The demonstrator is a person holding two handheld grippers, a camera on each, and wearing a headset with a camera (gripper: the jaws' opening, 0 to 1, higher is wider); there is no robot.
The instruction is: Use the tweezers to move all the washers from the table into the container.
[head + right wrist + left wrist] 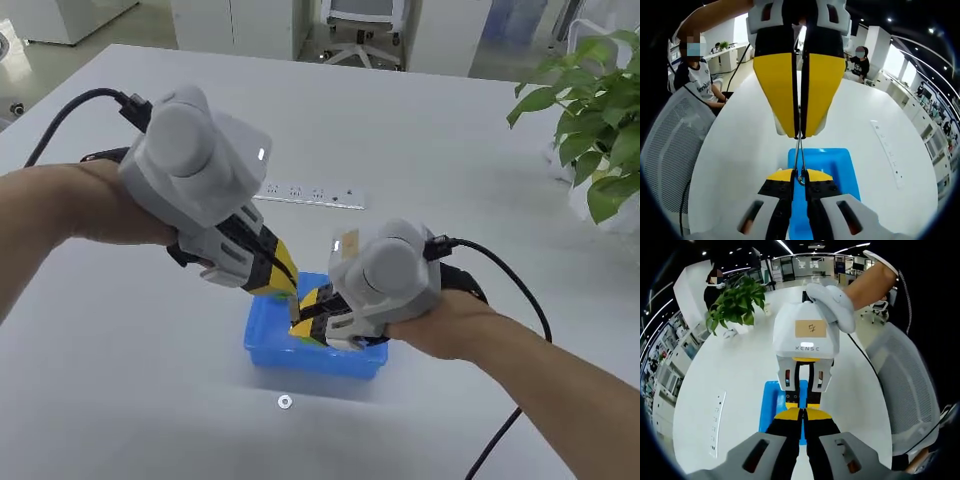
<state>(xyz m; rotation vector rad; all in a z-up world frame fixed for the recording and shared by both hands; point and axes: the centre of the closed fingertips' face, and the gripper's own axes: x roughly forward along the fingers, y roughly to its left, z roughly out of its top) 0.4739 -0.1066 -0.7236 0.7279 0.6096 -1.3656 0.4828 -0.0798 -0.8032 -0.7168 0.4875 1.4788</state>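
A blue container (312, 360) sits on the white table, and both grippers meet above it. My left gripper (288, 288) reaches in from the upper left, shut on thin metal tweezers (799, 150). In the right gripper view the tweezers run down from its yellow jaws to my right gripper (800, 175), whose jaws are closed around the tweezers' lower end over the container (840, 165). I cannot tell whether the tips hold anything. My right gripper (303, 318) comes in from the right. One small washer (285, 402) lies on the table just in front of the container. The left gripper (801, 410) faces the right gripper head-on.
A white power strip (310, 193) lies behind the container. A potted plant (600, 130) stands at the right table edge. Black cables trail from both grippers. Office chairs stand past the far edge, and people sit in the background of the gripper views.
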